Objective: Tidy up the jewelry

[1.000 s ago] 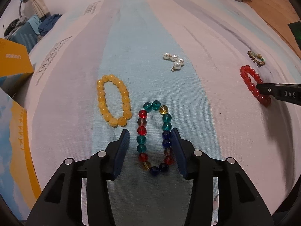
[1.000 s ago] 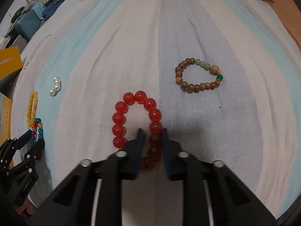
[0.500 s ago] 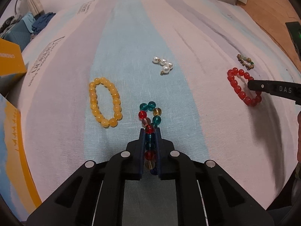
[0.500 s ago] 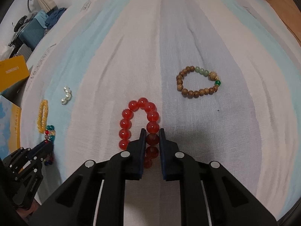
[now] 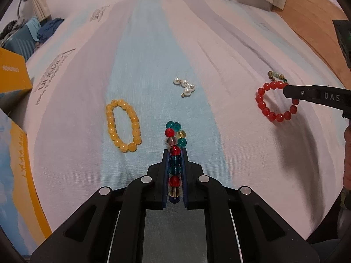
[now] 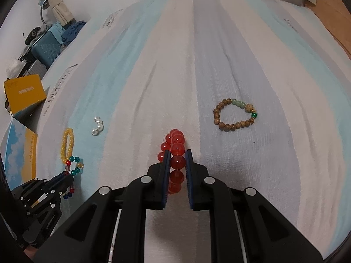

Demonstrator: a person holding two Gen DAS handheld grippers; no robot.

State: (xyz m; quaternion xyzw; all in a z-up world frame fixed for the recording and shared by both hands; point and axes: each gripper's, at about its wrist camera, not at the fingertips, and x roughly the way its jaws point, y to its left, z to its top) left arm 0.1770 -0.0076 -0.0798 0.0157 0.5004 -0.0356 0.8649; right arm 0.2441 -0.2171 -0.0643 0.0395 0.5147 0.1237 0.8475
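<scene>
Step in hand: both bracelets are gripped, and the lift is the part under way or about to start.
Left gripper (image 5: 174, 154): clenched on the mixed-colour bracelet (image 5: 175, 141), pressing its loop flat; the far beads stick out past the fingertips over the bed (image 5: 153, 54).
Right gripper (image 6: 177, 153): clenched on the red bracelet (image 6: 175, 144); from the left wrist view the loop seems to hang clear of the sheet, though the angle makes that hard to confirm.
Left lying on the bed: yellow bracelet (image 5: 124, 125), pearl piece (image 5: 185, 86), wooden bracelet (image 6: 234, 114).
Possible destination: an orange box (image 6: 25, 93) at the bed's left edge.
Next move calls for: a steady lift with both grips held firm, since round beads can slip, then carrying each bracelet to its place.
</scene>
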